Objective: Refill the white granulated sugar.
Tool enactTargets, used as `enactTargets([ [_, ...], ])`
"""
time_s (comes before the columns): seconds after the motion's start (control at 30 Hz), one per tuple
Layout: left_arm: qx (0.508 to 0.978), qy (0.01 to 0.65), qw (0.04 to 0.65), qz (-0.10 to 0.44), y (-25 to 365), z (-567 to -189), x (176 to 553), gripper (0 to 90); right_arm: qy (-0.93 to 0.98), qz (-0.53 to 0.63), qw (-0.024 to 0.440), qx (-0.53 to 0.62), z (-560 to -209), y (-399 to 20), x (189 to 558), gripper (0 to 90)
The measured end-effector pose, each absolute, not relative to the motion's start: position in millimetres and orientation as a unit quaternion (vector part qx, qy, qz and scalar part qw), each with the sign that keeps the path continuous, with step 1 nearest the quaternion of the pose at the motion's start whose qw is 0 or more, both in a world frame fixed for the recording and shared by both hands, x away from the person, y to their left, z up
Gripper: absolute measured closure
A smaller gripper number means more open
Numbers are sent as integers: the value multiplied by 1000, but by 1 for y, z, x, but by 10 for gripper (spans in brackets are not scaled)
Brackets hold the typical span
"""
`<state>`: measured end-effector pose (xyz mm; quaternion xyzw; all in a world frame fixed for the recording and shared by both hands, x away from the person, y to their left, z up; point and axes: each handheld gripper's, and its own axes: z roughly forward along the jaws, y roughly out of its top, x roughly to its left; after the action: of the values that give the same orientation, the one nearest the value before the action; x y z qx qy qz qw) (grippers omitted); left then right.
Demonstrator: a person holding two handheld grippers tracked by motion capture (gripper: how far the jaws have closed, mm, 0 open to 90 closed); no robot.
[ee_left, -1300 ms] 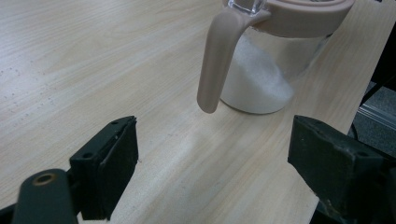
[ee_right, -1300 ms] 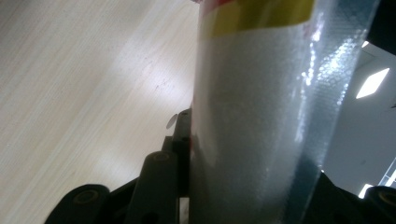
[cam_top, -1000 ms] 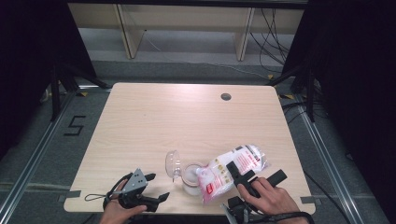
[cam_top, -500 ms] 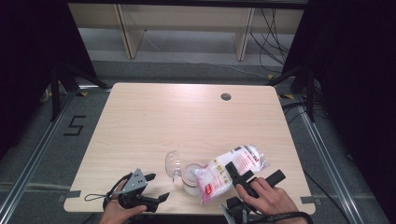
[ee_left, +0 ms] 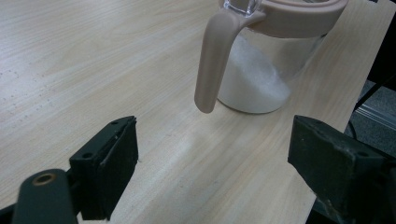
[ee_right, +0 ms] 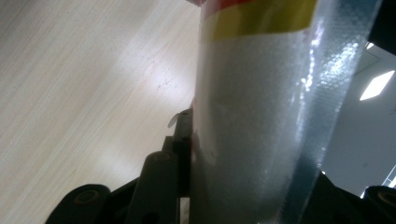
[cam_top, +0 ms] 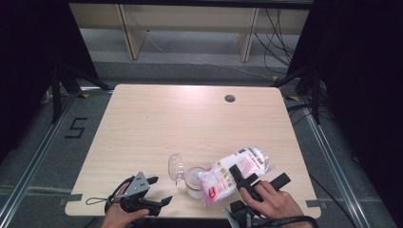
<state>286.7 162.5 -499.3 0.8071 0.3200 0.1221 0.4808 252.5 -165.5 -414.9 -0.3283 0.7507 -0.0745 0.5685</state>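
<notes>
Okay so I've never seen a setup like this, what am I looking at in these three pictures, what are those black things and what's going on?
No robot here: a person sits at a wooden table holding a hand-held two-jaw tool in each hand. The high view looks down from above; the other two pictures come from small cameras riding on each tool, looking along its black jaws.

The right tool is closed on a clear plastic bag of white grains with a red and yellow label, tipped over a glass jar. Up close, the bag sits squeezed between the jaws.

The left tool rests near the table's front edge, jaws open and holding nothing. Its camera shows the jar partly filled with white grains, with a beige rim and handle. The jar's lid is flipped open.
</notes>
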Motion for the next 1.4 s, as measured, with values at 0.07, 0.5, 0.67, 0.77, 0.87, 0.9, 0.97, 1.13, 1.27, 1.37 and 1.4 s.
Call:
enactTargets([
  [0.07, 809, 315, 479, 127, 163, -499, 288, 158, 750, -75, 569, -329, -415, -165, 252, 709],
  [0.5, 809, 313, 481, 125, 163, -499, 288, 158, 753, -76, 564, -331, -414, -165, 251, 709],
  [0.67, 810, 314, 479, 125, 163, -499, 288, 157, 753, -74, 565, -330, -413, -165, 251, 710],
  [0.77, 811, 312, 478, 126, 163, -498, 288, 158, 752, -74, 567, -329, -414, -166, 251, 710],
  [0.87, 810, 315, 478, 124, 163, -499, 288, 158, 756, -70, 564, -325, -413, -166, 252, 710],
  [0.9, 809, 315, 480, 124, 163, -499, 287, 158, 754, -72, 566, -326, -413, -167, 252, 711],
  [0.97, 806, 324, 480, 120, 162, -499, 286, 157, 754, -72, 568, -323, -413, -168, 252, 711],
  [1.13, 806, 324, 480, 122, 162, -499, 287, 158, 754, -74, 570, -318, -413, -170, 252, 713],
  [1.27, 806, 323, 480, 123, 162, -499, 287, 158, 757, -75, 563, -324, -412, -169, 251, 714],
  [1.37, 805, 325, 481, 120, 162, -498, 287, 158, 757, -69, 565, -322, -413, -167, 250, 716],
  [1.4, 807, 323, 480, 121, 162, -498, 287, 158, 758, -68, 563, -322, -413, -166, 250, 716],
])
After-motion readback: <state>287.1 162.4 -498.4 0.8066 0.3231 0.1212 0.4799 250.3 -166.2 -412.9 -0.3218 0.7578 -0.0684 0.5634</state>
